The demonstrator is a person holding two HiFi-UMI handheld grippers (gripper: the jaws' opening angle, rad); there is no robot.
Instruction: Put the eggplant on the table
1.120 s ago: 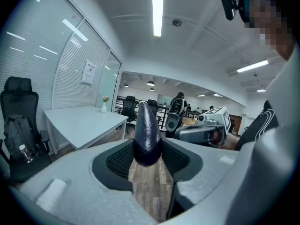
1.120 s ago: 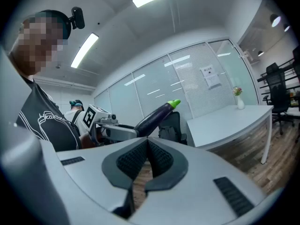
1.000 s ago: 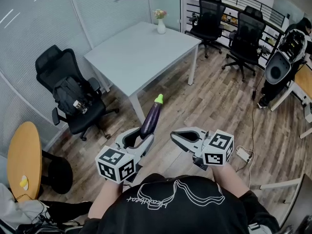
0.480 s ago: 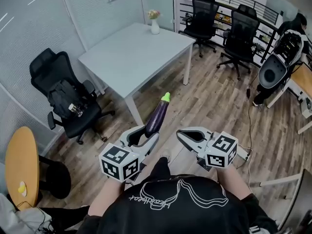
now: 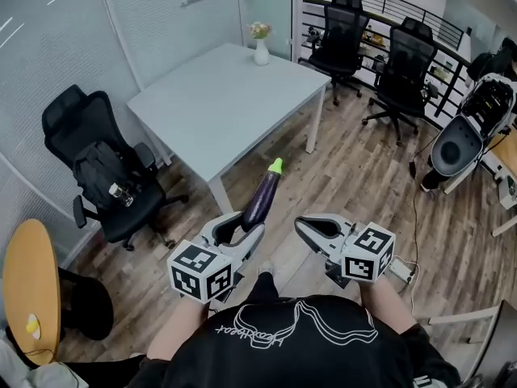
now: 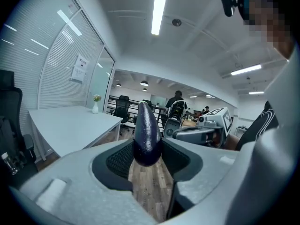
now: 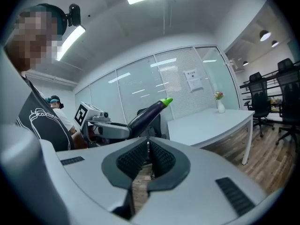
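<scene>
A dark purple eggplant (image 5: 262, 196) with a green stem stands up out of my left gripper (image 5: 238, 226), which is shut on its lower end. In the left gripper view the eggplant (image 6: 146, 130) is squeezed between both pads and points away over the wood floor. The light grey table (image 5: 218, 95) lies ahead and to the left, a short way beyond the eggplant's tip. My right gripper (image 5: 307, 227) hovers beside the left, shut with nothing in it. In the right gripper view its pads (image 7: 159, 158) meet, with the eggplant (image 7: 147, 114) to the left.
A white vase of flowers (image 5: 261, 51) stands at the table's far corner. A black office chair with a bag (image 5: 105, 164) sits left of the table, and a round wooden table (image 5: 28, 281) is at the lower left. More black chairs (image 5: 404, 63) and a white machine (image 5: 464, 132) stand at the right.
Both grippers have moved forward over the floor toward the grey table, with the eggplant still in the left one. The table's near corner now lies closer to the eggplant's tip.
</scene>
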